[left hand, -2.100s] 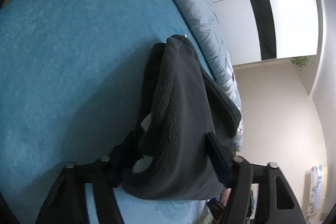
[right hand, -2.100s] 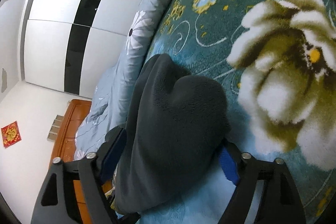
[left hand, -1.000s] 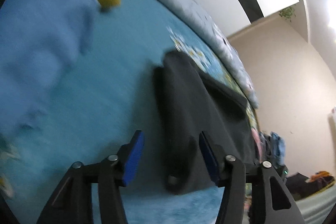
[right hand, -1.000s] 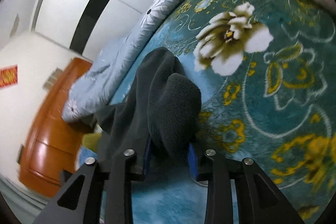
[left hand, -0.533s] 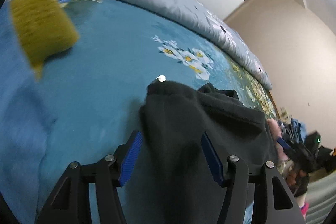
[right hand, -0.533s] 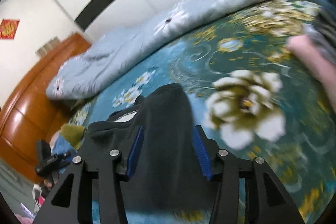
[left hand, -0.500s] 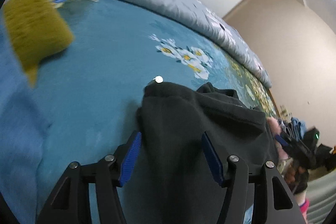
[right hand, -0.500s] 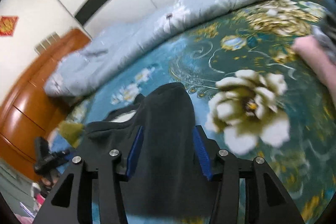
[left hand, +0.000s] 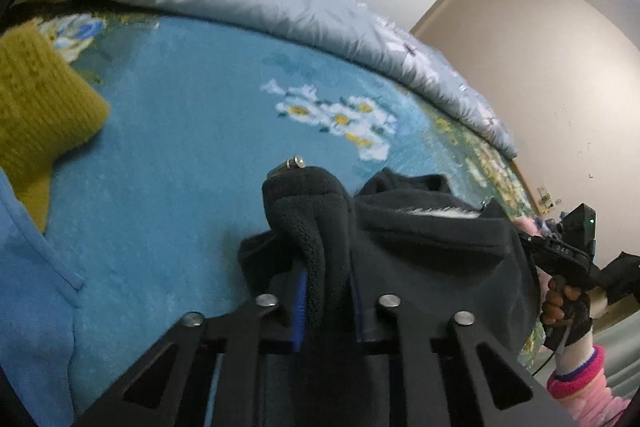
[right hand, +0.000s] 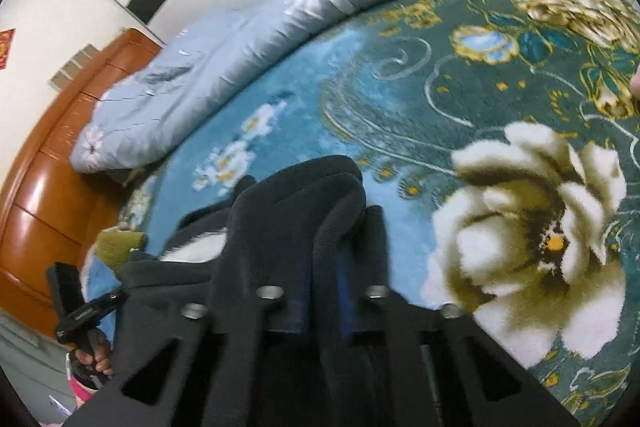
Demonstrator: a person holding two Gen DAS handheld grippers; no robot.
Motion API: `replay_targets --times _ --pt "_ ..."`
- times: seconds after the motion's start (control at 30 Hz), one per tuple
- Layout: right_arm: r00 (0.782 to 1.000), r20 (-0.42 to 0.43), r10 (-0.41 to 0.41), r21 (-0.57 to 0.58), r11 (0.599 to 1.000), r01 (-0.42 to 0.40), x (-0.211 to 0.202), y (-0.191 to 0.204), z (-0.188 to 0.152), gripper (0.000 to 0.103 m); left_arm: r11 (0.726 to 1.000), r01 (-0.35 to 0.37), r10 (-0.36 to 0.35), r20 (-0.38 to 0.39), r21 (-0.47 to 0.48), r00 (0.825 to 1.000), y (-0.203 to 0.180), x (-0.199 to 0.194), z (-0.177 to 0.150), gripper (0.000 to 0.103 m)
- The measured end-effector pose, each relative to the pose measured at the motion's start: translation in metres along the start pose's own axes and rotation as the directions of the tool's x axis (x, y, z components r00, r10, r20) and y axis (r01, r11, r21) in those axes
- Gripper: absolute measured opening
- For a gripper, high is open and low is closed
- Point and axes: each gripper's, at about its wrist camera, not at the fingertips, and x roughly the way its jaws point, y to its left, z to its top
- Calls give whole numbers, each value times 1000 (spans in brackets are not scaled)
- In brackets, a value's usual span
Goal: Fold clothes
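A dark grey fleece garment (left hand: 420,239) lies bunched on the teal floral blanket (left hand: 180,147). My left gripper (left hand: 326,291) is closing, and its blue pads pinch a thick fold of the fleece near a small metal snap (left hand: 298,161). In the right wrist view the same garment (right hand: 280,219) rises in a fold. My right gripper (right hand: 324,267) is closing on that fold, with fleece squeezed between its pads. The garment stretches between the two grippers. A hand holding the other gripper (left hand: 568,251) shows at the right edge.
A yellow knit piece (left hand: 36,107) and a light blue garment (left hand: 28,287) lie to the left on the blanket. A grey-blue quilt (right hand: 280,19) is bunched along the far side. A wooden headboard (right hand: 48,187) stands at the left, with white wardrobe doors behind.
Both grippers stood open around the fleece half a second ago; now both have closed and pinch folds of it. Earlier both released the folded bundle and swung round.
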Motion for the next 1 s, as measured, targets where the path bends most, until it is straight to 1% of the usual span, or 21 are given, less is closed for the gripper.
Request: replay_targets --times 0.07,0.13,0.17,0.23,0.3,0.37,0.4,0.47,0.57,0.63,0.7,0.77,0.8,0.83,0.87,0.9,0.93,0.97,1.0 --pt "999 36 21 -17 1000 -20 -12 8 2 8 1000 27 -27 48 8 998 -5 -12 4 13" --pt "991 114 66 -12 998 -65 -34 13 8 8 998 68 -69 119 16 990 -7 -30 10 12" --pt "983 158 91 -10 996 -91 -47 14 12 8 996 84 -86 154 20 984 -7 -39 13 12" --pt "977 196 87 -13 996 -87 -56 14 16 8 997 71 -72 182 12 981 -3 -44 17 13" --pt "976 208 56 -6 998 -56 -56 11 18 8 999 48 -44 139 -26 989 10 -29 18 13" --pt "985 171 11 49 999 -19 -39 -5 14 8 997 19 -15 61 -76 998 27 -5 14 13" --pt "989 149 -3 83 997 -10 -30 -14 11 8 995 -1 3 24 -103 1000 34 6 10 13" --pt "994 105 -26 149 989 10 -15 -33 4 8 989 -14 10 -27 -148 1000 48 24 2 13" --pt "998 62 -27 220 975 13 -1 -55 -6 8 981 20 -26 -31 -193 999 59 32 -2 14" --pt "998 49 -35 221 975 23 2 -56 -8 8 982 17 -25 -38 -187 999 56 31 0 16" --pt "998 52 -39 196 980 29 -2 -49 -7 8 984 22 -29 -36 -178 999 53 26 -1 17" --pt "997 64 -41 174 984 29 -8 -42 -7 10 982 48 -53 -22 -183 998 49 16 -3 23" --pt "996 75 -38 171 985 25 -13 -40 -8 11 980 56 -60 -15 -189 998 46 9 -3 30" --pt "995 86 -41 169 985 26 -19 -38 -10 13 978 65 -67 -3 -199 998 46 2 -6 42" --pt "994 101 -39 167 986 21 -27 -36 -15 17 975 76 -75 10 -209 997 45 -6 -8 50" --pt "992 119 -31 163 986 12 -37 -35 -21 31 971 93 -89 27 -221 996 46 -15 -14 64" --pt "990 137 -24 159 987 2 -46 -34 -28 49 965 116 -109 42 -236 993 47 -24 -21 69" --pt "988 155 -17 155 988 -7 -56 -34 -34 57 958 139 -129 55 -250 990 48 -32 -29 70" --pt "985 172 2 155 988 -29 -66 -35 -45 69 952 158 -149 54 -263 987 49 -38 -38 72"
